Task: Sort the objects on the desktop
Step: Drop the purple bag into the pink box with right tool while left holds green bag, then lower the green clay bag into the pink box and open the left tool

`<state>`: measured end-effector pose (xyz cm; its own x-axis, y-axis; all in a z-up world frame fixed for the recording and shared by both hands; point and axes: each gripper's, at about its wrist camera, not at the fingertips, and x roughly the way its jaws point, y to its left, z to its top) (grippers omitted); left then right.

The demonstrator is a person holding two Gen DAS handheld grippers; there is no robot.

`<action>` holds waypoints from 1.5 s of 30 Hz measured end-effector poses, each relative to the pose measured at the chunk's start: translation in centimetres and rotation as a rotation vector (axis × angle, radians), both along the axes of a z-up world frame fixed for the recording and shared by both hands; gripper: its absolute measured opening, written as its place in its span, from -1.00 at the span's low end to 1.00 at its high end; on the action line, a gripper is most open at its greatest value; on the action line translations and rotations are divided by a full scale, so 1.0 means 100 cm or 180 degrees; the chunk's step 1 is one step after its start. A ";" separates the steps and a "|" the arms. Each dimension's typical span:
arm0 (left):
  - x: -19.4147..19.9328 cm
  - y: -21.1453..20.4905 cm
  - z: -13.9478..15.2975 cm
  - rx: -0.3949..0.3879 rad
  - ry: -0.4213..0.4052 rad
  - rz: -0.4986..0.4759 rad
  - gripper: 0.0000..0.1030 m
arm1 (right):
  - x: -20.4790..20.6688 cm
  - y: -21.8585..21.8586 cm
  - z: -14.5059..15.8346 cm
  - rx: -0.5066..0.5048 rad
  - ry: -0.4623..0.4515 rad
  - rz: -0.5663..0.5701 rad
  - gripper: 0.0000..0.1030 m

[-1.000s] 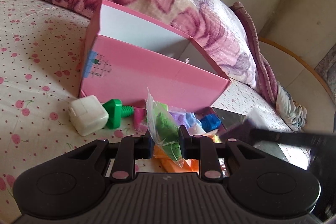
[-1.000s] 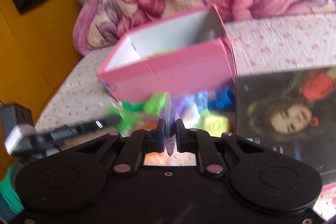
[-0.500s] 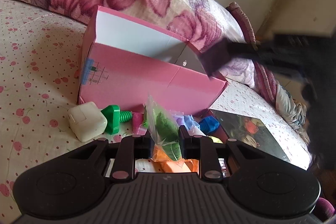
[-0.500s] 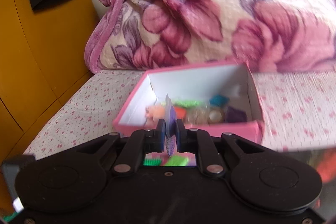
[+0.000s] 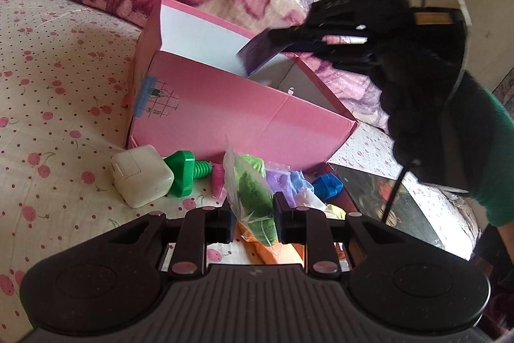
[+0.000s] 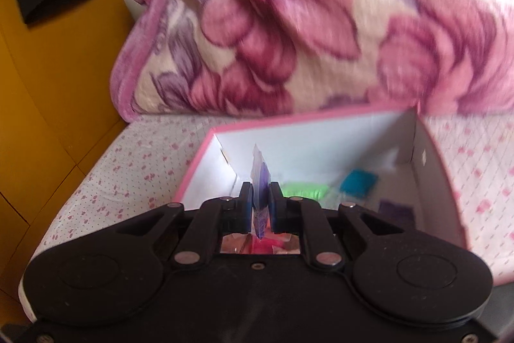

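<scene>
purple bag (image 6: 261, 182) pinched, seemingly over box (image 6: 437, 163).

Matte black left gripper (image 5: 252, 216) with blue finger pads (image 5: 228, 222), silver pivot screws behind them; green sleeve (image 5: 494, 156) behind right gripper (image 5: 290, 36).

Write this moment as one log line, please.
left gripper: shut on green bag | right gripper: purple bag over pink box

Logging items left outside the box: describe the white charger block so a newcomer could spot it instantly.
Find the pink box on the cherry-print sheet. At its front left corner lies a row of small items; the white charger block is leftmost, touching the green plastic bolt. It is the only white, rounded cube there.
</scene>
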<state>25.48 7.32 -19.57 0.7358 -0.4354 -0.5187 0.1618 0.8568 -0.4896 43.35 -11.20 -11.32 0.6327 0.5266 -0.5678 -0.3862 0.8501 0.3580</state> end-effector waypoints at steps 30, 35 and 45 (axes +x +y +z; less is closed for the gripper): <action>0.000 0.006 -0.002 -0.0014 0.0051 0.0048 -0.57 | -0.026 0.017 -0.052 -0.0405 0.0501 0.0149 0.34; 0.000 0.008 -0.003 0.0025 0.0059 0.0079 -0.57 | -0.053 0.003 -0.052 -0.0366 0.0330 0.0084 0.34; -0.007 0.012 0.006 0.0147 -0.0070 0.0208 -0.57 | -0.106 -0.024 -0.052 -0.0288 -0.0010 -0.0047 0.35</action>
